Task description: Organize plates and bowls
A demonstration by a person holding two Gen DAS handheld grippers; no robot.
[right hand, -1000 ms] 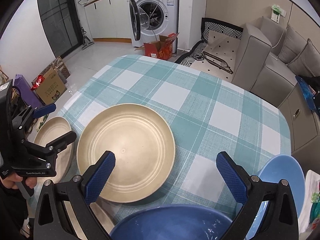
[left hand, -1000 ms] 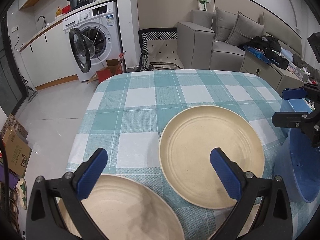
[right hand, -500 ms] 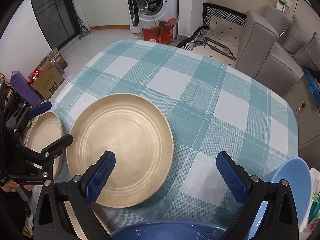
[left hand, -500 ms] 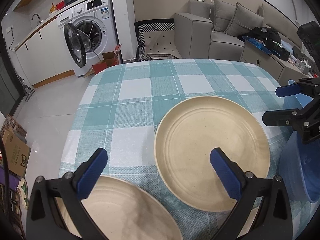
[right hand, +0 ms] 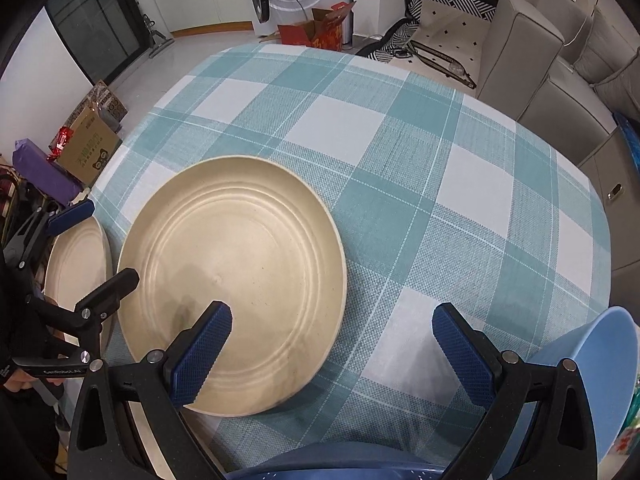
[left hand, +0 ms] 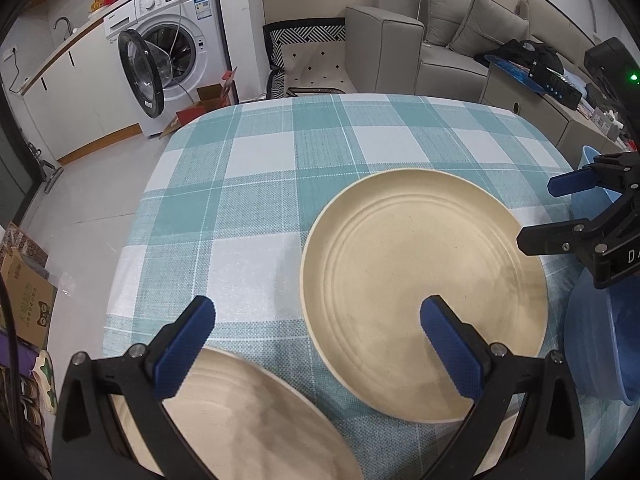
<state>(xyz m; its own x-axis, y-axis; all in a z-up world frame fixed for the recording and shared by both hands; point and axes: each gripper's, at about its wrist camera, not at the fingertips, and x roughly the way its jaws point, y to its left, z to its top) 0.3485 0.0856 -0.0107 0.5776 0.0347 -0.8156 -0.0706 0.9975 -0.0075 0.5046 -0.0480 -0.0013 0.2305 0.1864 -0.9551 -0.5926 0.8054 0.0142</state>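
Plates first: the big beige plate (left hand: 424, 292) sits flat and face up on the checked tablecloth (left hand: 280, 160), near the front edge of the table. A second beige plate (left hand: 248, 420) lies to its left, just beside it and right at the near-left corner. Both are round, so there's no real long axis to speak of; their open sides point straight up, which makes sliding a finger under a rim the obvious way in.

Bowls are on the right side. One dark blue bowl (left hand: 604, 344) sits just right of the big plate, and in the right wrist view a lighter blue bowl (right hand: 592, 384) shows at the far right, tilted up on its edge as far as I can tell. My guess is they're grouped by kind already, plates left, bowls right, so stacking is what's left.

Left gripper (left hand: 316, 328) is spread wide and holding nothing, hovering over the gap between the two plates. Right gripper (right hand: 332, 344) is also wide and empty, over the big plate's right rim and the bare cloth beside it. Neither touches anything yet. Looks to me like each hand is lined up to take the piece nearest it.
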